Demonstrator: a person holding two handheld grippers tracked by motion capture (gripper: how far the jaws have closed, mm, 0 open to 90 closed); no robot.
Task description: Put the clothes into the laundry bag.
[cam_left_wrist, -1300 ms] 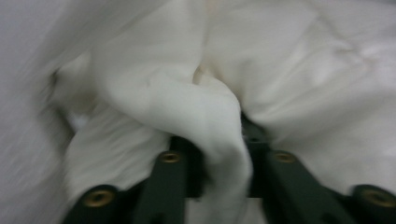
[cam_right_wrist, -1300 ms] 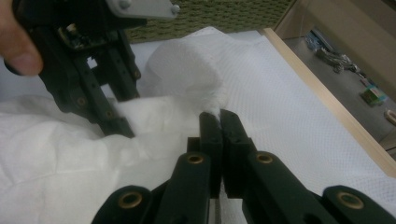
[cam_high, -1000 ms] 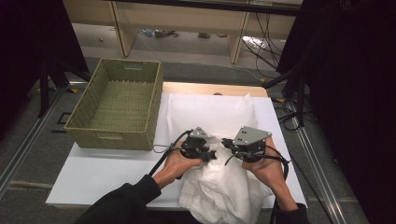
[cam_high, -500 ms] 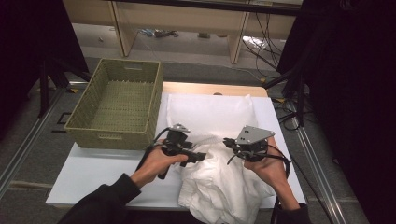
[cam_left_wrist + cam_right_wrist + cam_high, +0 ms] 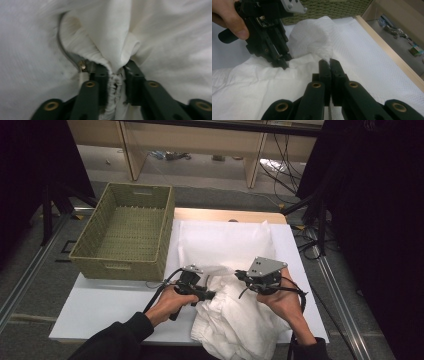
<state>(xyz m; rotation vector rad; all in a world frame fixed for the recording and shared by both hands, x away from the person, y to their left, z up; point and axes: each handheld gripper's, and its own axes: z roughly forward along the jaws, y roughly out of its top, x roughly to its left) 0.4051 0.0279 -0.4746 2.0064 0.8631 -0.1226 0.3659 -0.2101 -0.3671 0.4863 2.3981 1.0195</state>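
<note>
A crumpled white cloth [image 5: 235, 320] lies at the table's front, partly over a flat white sheet [image 5: 225, 242]. My left gripper [image 5: 209, 295] sits at the cloth's left edge. Its jaws have just been closing, and in the left gripper view my left gripper [image 5: 116, 72] pinches a bunched fold of the cloth [image 5: 110, 37]. My right gripper [image 5: 240, 276] holds the cloth's upper right part. In the right gripper view my right gripper [image 5: 329, 62] has its jaws pressed together on a thin edge of the cloth [image 5: 312, 37], with the left gripper [image 5: 283, 62] close on its left.
A woven green basket [image 5: 120, 269] stands empty at the back left, next to the sheet. The white table [image 5: 100, 310] has bare surface in front of the basket. A wooden edge [image 5: 225, 215] runs along the back, with shelves and cables beyond.
The left hand shifted left off the cloth, then dropped back to its left edge, and its jaws closed on a fold. The right hand has kept still.
</note>
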